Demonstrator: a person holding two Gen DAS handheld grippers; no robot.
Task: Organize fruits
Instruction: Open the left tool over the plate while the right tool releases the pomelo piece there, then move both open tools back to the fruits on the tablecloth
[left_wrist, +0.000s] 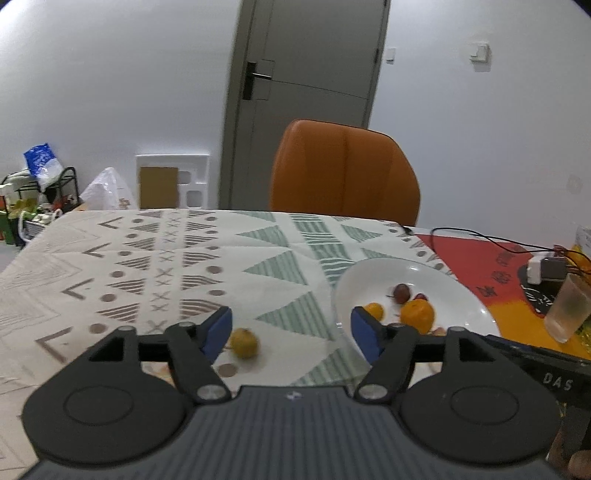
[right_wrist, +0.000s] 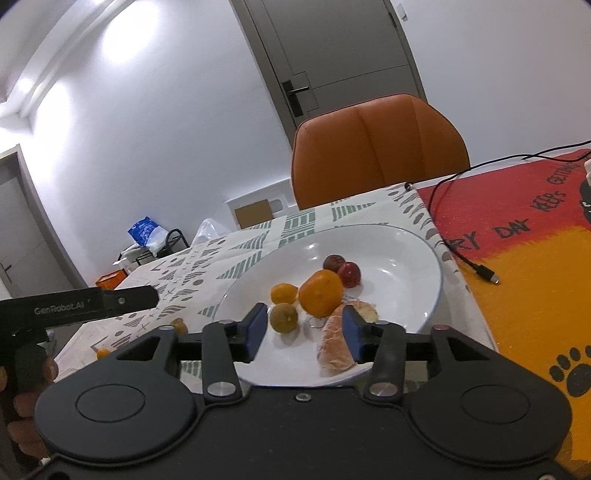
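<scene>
A white plate (right_wrist: 406, 251) holds a large orange (right_wrist: 320, 293), a small orange (right_wrist: 283, 293), a brownish-yellow round fruit (right_wrist: 283, 317), two dark red fruits (right_wrist: 341, 268) and a peeled citrus segment (right_wrist: 334, 345). My right gripper (right_wrist: 304, 332) is open over the plate's near rim, empty, with the brownish fruit and the segment between its fingers. My left gripper (left_wrist: 291, 334) is open and empty above the cloth. A small yellow fruit (left_wrist: 243, 342) lies on the cloth just inside its left finger. The plate (left_wrist: 454, 291) is at its right.
An orange chair (left_wrist: 343, 173) stands behind the table. A plastic cup (left_wrist: 569, 312), a white adapter (left_wrist: 546, 267) and black cables (right_wrist: 469, 258) lie on the red and yellow mat at the right. Two more small fruits (right_wrist: 179, 325) lie on the cloth left of the plate.
</scene>
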